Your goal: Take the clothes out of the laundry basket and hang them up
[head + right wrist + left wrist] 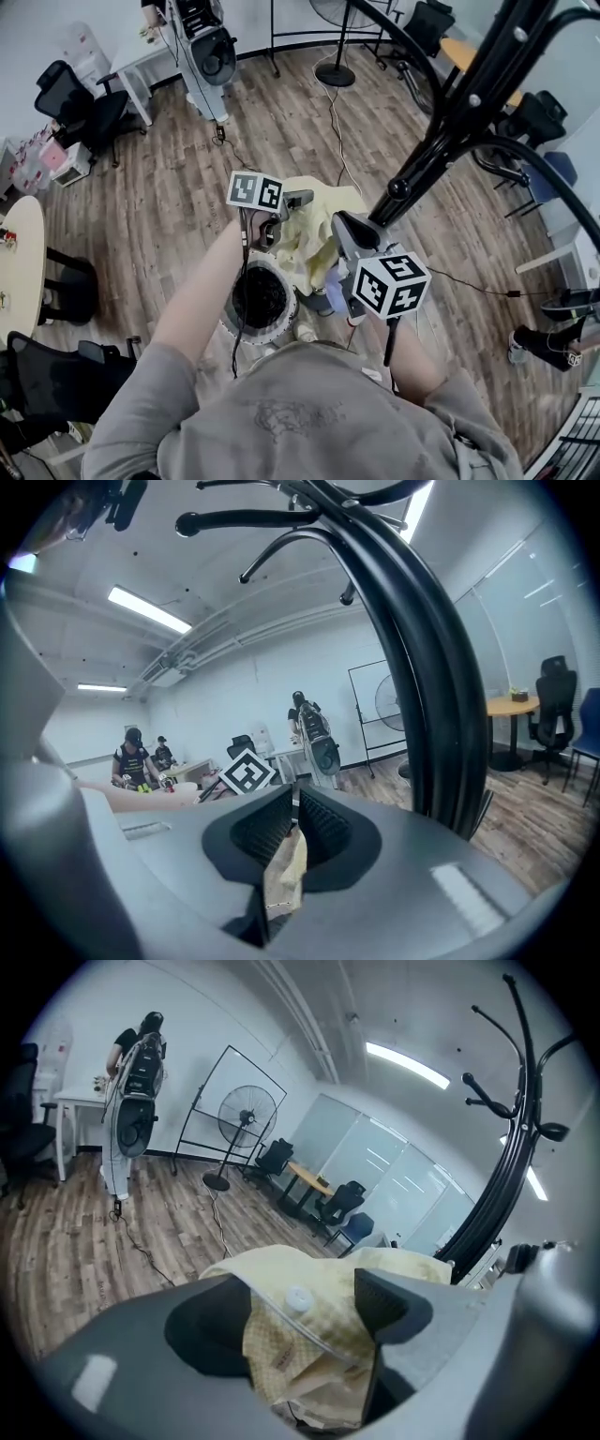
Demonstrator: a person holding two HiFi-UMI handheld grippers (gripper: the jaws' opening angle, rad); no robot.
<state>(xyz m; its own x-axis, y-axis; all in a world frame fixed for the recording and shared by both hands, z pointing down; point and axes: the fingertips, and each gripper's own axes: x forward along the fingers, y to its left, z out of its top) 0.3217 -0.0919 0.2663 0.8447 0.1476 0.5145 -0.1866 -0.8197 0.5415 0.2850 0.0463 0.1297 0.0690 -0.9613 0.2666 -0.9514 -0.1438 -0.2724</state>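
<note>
A pale yellow shirt (309, 239) hangs bunched between my two grippers, above the round laundry basket (234, 328) with its dark inside. My left gripper (296, 201) is shut on the shirt; in the left gripper view the cloth (309, 1335) with a white button (298, 1298) fills the gap at my left gripper (305, 1302). My right gripper (341, 227) is shut on a thin fold of the shirt (286, 878), which hangs down from my right gripper (293, 808). The black coat rack (450, 122) rises just right of both grippers, its pole (412, 667) close by.
A standing fan (335, 75) and a floor cable (333, 131) lie beyond the basket. Office chairs (80, 108) stand at the left, a round table (19, 262) at the left edge, more chairs (539, 117) at the right. People stand at a far desk (141, 761).
</note>
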